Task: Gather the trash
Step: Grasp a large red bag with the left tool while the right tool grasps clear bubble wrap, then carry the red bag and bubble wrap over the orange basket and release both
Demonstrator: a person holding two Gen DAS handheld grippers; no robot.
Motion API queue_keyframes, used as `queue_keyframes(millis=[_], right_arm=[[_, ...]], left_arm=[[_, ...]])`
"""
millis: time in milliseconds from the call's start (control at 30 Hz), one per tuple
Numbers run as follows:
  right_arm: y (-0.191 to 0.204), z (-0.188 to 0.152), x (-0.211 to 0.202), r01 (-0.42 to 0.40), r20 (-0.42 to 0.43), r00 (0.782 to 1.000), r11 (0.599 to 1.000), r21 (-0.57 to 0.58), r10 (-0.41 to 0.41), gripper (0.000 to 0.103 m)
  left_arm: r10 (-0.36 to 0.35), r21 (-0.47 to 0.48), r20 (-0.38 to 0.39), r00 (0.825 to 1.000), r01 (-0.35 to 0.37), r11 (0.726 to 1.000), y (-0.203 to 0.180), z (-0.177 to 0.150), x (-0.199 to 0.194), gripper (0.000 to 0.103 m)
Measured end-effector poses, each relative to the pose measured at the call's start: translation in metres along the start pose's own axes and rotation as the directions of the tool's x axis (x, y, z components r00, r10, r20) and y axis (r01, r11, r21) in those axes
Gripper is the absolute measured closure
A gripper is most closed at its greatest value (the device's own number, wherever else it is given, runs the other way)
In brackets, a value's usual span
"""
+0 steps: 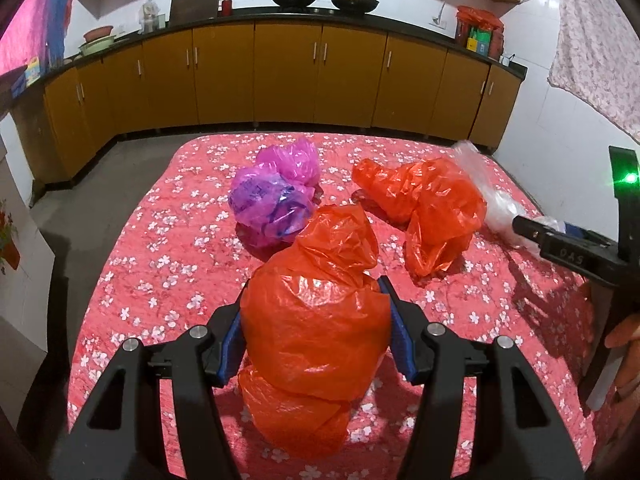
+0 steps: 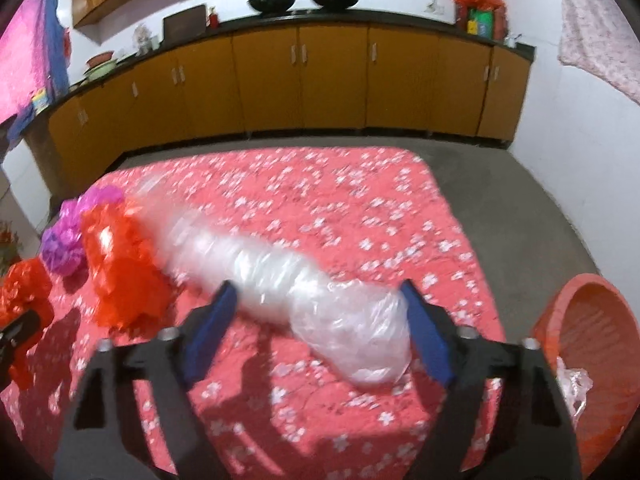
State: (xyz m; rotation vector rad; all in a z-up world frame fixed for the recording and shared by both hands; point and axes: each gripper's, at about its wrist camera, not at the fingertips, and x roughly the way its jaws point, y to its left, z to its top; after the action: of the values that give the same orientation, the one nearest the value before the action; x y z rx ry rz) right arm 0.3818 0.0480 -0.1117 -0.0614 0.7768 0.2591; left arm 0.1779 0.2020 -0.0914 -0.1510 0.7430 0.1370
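On my left camera, the left gripper [image 1: 314, 332] is clamped on a red plastic bag [image 1: 316, 320], both blue pads pressed into its sides over the flowered red tablecloth [image 1: 132, 280]. Only my right camera shows the right gripper [image 2: 318, 320], its jaws around the near end of a clear plastic bag [image 2: 288, 280]; through the blur I cannot tell if the pads press it. That view alone shows the orange basket [image 2: 592, 344] just off the table's right edge, with a scrap of clear plastic inside. Farther out lie a second red bag [image 1: 432, 208] and a purple bag [image 1: 276, 192], then open cloth and bare floor [image 2: 520, 184] before the cabinets [image 1: 288, 76].
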Motion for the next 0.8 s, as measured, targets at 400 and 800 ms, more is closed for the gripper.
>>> queue_keyframes(millis=[400,800], right_arm=[[0.006,-0.015,-0.013,-0.016,-0.022,1.0,1.0,0.011,0.016,0.078],[-0.018,-0.027,-0.081,0.008,0.06,0.998,0.997,0.082,-0.013,0.078]], left_arm=[[-0.006,-0.013,0.013,1.0,0.007,1.0,0.003,0.001,-0.009,0.044],[-0.056,0.025,0.081,0.995,0.054,0.998,-0.02,0.012,-0.041,0.044]])
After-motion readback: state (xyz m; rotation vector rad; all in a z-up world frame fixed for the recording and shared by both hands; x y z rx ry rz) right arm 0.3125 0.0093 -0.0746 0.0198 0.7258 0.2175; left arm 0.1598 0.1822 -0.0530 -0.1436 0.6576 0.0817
